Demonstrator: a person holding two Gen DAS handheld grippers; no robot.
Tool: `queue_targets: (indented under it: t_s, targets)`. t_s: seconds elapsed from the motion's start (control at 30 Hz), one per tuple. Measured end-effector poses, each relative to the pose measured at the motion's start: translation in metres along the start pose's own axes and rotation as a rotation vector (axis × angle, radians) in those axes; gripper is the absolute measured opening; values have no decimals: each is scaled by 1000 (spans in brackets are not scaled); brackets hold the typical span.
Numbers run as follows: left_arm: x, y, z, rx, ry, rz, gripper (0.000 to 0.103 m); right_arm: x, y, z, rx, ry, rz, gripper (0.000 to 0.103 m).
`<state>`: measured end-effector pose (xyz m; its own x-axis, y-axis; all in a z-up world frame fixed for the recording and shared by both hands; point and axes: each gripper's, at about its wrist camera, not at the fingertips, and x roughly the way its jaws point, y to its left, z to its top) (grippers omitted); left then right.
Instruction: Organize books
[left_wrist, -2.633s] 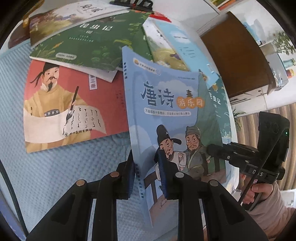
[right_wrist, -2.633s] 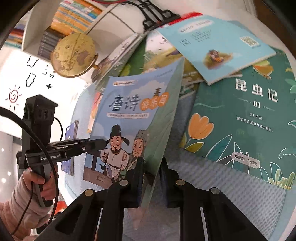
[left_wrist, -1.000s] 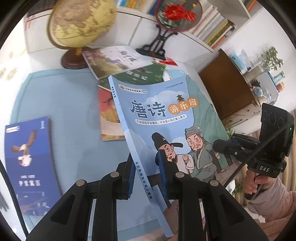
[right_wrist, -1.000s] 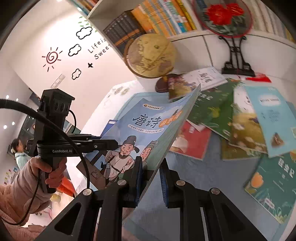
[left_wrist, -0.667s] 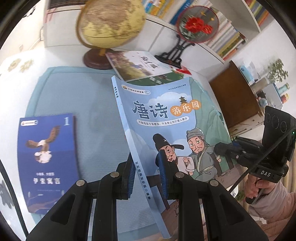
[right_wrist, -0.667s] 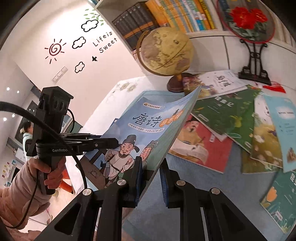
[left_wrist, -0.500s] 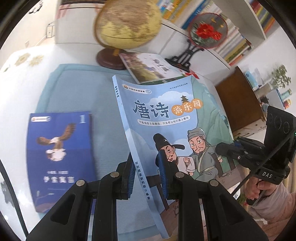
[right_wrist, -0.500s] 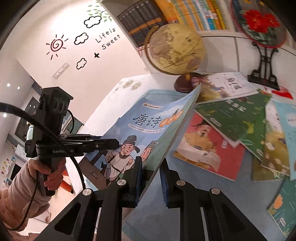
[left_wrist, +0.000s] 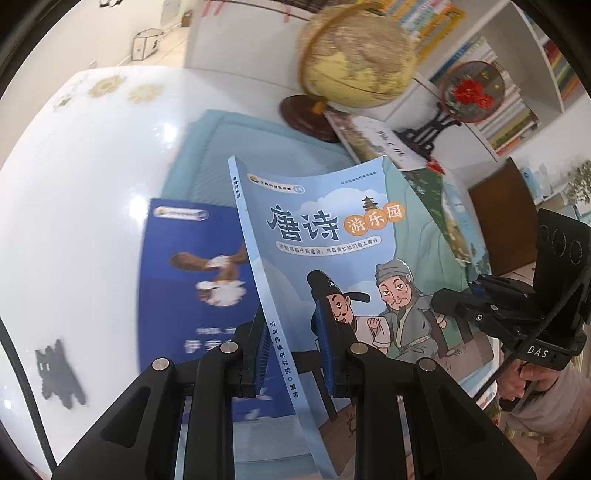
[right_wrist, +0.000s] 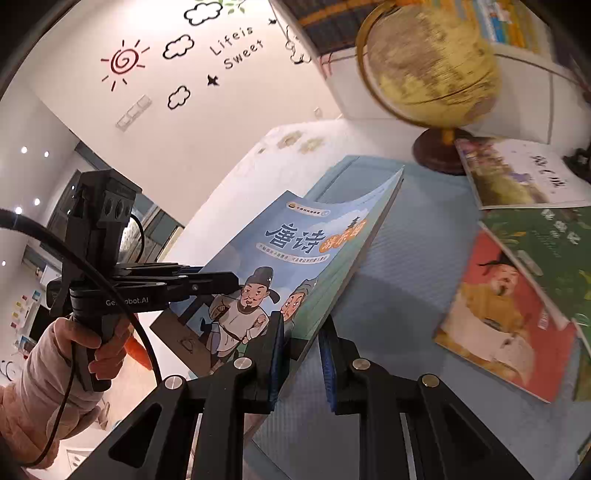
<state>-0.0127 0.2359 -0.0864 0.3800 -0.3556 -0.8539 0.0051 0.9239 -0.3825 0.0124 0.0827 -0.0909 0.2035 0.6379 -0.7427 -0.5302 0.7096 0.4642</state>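
Observation:
A light blue book (left_wrist: 332, 236) with two cartoon men on its cover hangs tilted above the blue mat (left_wrist: 266, 144), held by both grippers. My left gripper (left_wrist: 291, 343) is shut on its spine edge near the bottom. My right gripper (right_wrist: 301, 339) is shut on the opposite, page edge. Each gripper shows in the other view: the right gripper (left_wrist: 458, 306) and the left gripper (right_wrist: 221, 280). A dark blue book with an eagle (left_wrist: 192, 280) lies flat on the mat, just left of and partly behind the held book.
Several loose books lie to the right: a red one (right_wrist: 498, 317), a green one (right_wrist: 546, 243) and a white one (right_wrist: 517, 177). A globe (left_wrist: 354, 55) stands at the back of the white table (left_wrist: 74, 166), beside a round ornament on a stand (left_wrist: 469, 92).
Both grippers have carried the light blue book leftwards across the table, away from the pile. The dark blue eagle book has come in close beside it.

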Motion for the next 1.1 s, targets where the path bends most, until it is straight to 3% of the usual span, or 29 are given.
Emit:
queue_targets:
  t_s: [0.47, 0.6, 0.87, 1.1]
  targets:
    - [12, 71, -8, -86, 29, 10, 20, 68, 21, -2, 43, 48, -19, 18]
    - [26, 92, -14, -134, 75, 7, 20, 86, 26, -10, 55, 69, -56, 18]
    - [39, 101, -21, -160, 115, 58, 21, 118, 22, -26, 95, 164, -67, 18]
    - [39, 101, -19, -140, 129, 129, 23, 123, 11, -27, 131, 183, -83, 20]
